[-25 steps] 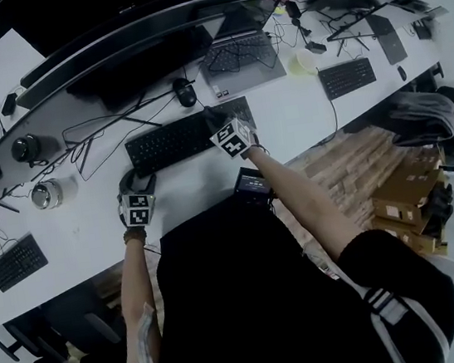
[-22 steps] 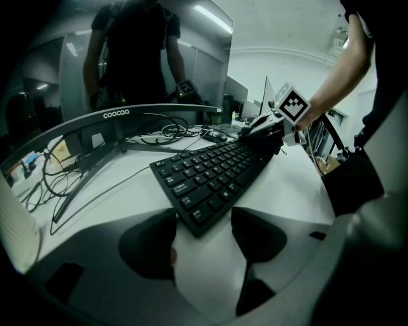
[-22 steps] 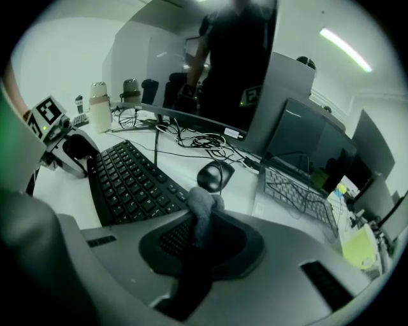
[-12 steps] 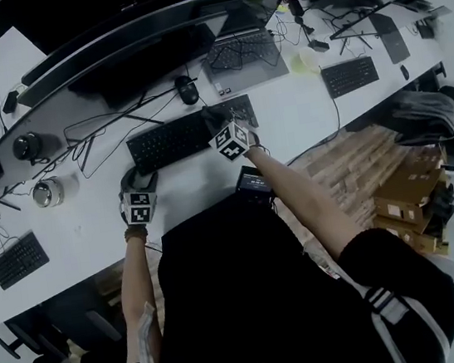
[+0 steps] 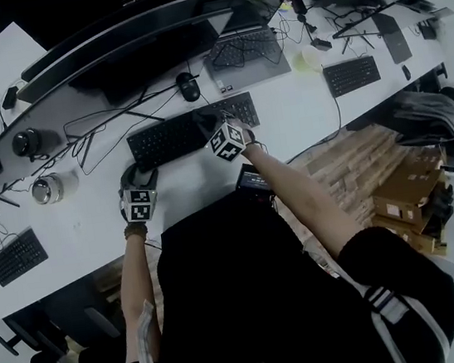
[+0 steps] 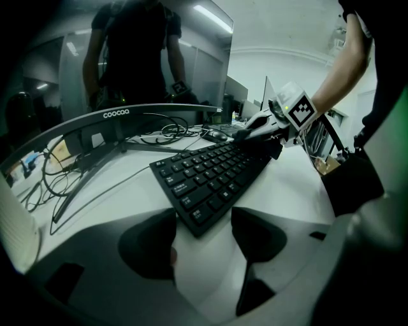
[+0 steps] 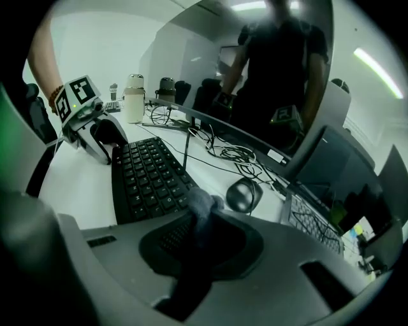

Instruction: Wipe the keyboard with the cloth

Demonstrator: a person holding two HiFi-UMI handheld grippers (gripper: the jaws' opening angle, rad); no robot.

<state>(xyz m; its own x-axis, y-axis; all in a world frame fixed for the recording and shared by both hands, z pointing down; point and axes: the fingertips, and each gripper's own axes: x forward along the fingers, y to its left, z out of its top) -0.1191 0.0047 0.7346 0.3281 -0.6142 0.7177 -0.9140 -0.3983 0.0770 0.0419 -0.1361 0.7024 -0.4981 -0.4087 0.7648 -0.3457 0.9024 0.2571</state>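
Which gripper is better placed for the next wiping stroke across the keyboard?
Right. The right gripper is shut on the cloth over the keyboard. The left gripper is open at the keyboard's near corner, without any cloth.

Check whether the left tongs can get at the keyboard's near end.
Probably yes: the left tongs stand open with the keyboard corner between the jaws, only bare desk around it, and the right tongs sit at its far end.

black short-sleeved top (image 5: 252, 299), striped strap (image 5: 380, 302) at lower right, band (image 5: 135, 230) on one wrist. left gripper (image 5: 137, 176) and right gripper (image 5: 209, 127) are grey, each bearing a black-and-white marker cube (image 5: 228, 143).
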